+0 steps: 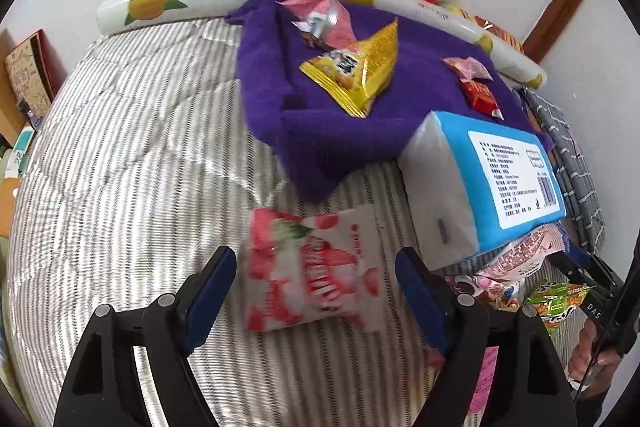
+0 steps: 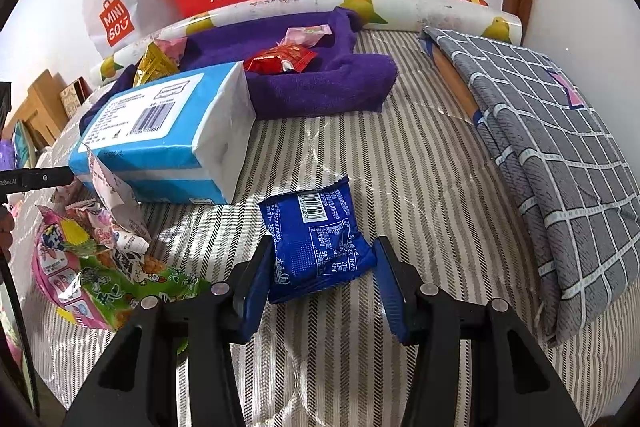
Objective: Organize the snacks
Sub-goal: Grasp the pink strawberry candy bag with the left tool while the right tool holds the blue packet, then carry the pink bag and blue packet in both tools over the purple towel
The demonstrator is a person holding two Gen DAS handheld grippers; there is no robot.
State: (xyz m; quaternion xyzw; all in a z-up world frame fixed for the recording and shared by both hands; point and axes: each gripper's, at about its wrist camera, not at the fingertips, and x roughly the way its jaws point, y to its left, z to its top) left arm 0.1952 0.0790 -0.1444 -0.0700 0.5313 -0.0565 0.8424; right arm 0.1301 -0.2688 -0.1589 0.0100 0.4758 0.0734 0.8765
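Right wrist view: a crinkled blue foil snack packet (image 2: 320, 239) was straddled by the spread right gripper (image 2: 322, 281); slippage could be caused by its slick wrapper.

Left wrist view: a strawberry-printed white packet (image 1: 316, 267) was framed by the left gripper (image 1: 316, 287), likewise spread.

Glossy foil packet (image 2: 318, 241) — plush towel (image 2: 320, 83)

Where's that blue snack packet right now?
In the right wrist view, the blue snack packet lies on the striped bedcover between the open fingers, near the tissue pack.
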